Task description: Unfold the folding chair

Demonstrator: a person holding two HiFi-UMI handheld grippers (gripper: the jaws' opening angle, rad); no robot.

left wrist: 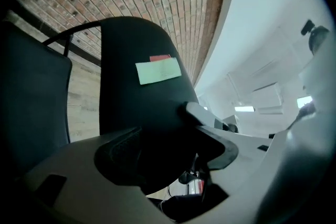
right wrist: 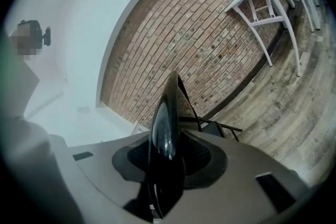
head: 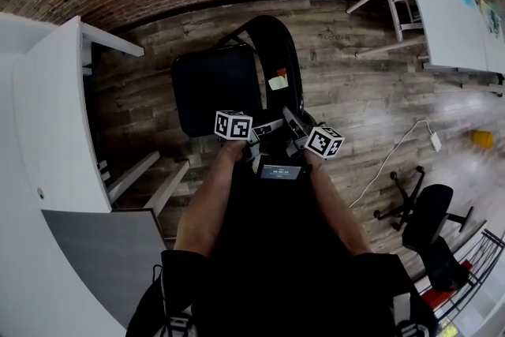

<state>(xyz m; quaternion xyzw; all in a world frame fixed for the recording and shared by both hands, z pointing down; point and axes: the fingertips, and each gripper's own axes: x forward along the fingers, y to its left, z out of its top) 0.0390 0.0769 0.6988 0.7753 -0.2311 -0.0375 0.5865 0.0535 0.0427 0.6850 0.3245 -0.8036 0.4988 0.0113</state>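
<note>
Your left tool (left wrist: 168, 152) is closed on the black backrest (left wrist: 136, 71) of the folding chair (head: 217, 87), its jaws pressed to either face below the pale green label (left wrist: 158, 71). Your right tool (right wrist: 168, 160) is clamped on the same backrest seen edge-on, the thin glossy rim standing up between its jaws. The chair stands on the wooden floor (head: 355, 91) just ahead of you, beside the white counter (head: 55, 122) at your left, with its seat facing up.
</note>
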